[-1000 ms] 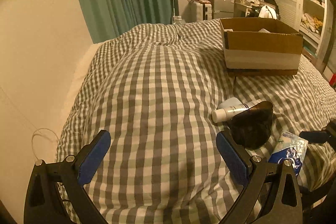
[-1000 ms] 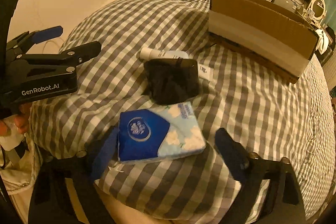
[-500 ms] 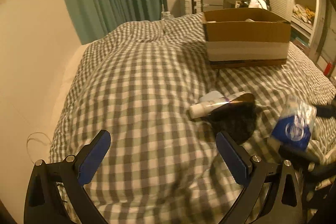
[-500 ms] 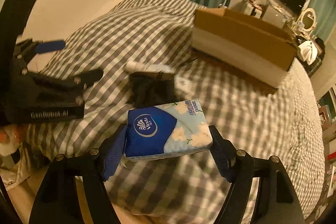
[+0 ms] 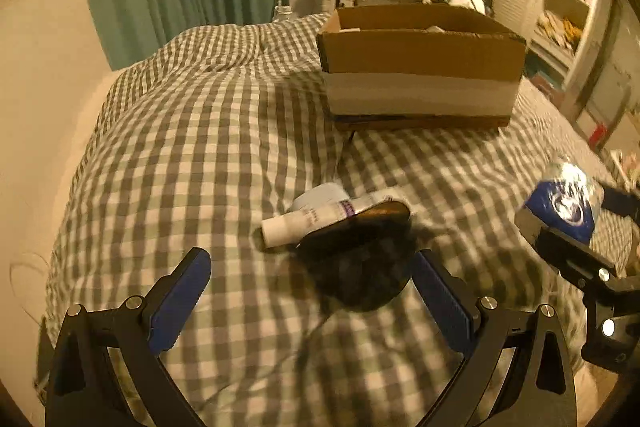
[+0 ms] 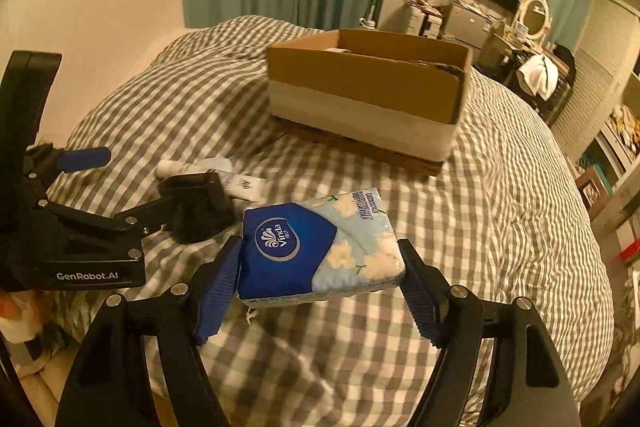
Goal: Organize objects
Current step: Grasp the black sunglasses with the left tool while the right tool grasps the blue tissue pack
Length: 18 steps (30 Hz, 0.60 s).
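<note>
My right gripper [image 6: 320, 279] is clamped on the Vinda tissue pack [image 6: 320, 251], pads pressed against its two short ends. A second ago that pack lay flat on the checked duvet [image 6: 460, 227] between my spread fingers; now it hangs clear of the bedding, and the cardboard box [image 6: 368, 95] sits larger and more squarely ahead. So the pick is done, and I judge the carry toward the box has begun. The box stands open-topped further up the bed, well apart from the pack, so there is travel left before release.

My left gripper [image 5: 308, 291] holds nothing, its fingers wide apart. It has drifted nearer the dark pouch [image 5: 360, 259], which now lies between the blue pads, with the white tube [image 5: 308, 223] lying against the pouch's far edge. I judge those two are next, once the tissues are in the box. The soft pack could sag if my squeeze loosens.
</note>
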{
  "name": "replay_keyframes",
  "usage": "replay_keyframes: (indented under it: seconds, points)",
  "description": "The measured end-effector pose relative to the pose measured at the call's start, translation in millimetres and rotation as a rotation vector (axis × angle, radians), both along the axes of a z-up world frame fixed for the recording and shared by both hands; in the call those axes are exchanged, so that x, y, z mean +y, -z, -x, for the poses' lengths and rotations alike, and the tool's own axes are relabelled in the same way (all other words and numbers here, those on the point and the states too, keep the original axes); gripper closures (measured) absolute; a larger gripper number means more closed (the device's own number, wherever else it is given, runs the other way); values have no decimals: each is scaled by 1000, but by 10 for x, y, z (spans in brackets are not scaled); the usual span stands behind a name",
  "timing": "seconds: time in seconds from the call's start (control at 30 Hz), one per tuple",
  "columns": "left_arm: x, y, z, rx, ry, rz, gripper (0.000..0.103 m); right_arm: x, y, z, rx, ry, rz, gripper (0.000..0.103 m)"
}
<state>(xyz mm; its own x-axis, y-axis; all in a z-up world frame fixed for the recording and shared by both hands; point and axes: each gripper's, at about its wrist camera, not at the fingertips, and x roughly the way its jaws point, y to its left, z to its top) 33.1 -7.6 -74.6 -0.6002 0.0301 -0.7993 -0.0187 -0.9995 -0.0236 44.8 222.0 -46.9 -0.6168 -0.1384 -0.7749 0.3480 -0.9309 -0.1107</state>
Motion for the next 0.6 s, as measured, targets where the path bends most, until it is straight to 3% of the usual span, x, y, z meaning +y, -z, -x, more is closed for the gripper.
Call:
replay_keyframes:
  seconds: [0.1, 0.23, 0.5, 0.6]
  points:
    - [26, 5, 51, 2, -4, -60, 0, 131, -1, 41, 0, 28, 17, 29]
    - [71, 85, 152, -1, -25, -42, 0, 265, 6, 72, -11, 46, 64, 29]
    - [193, 483, 366, -126, -15, -64, 0, 348, 52, 92, -18, 61, 74, 29]
    - [252, 514, 398, -114, -1, -43, 4, 333, 86, 109, -26, 60, 69, 29]
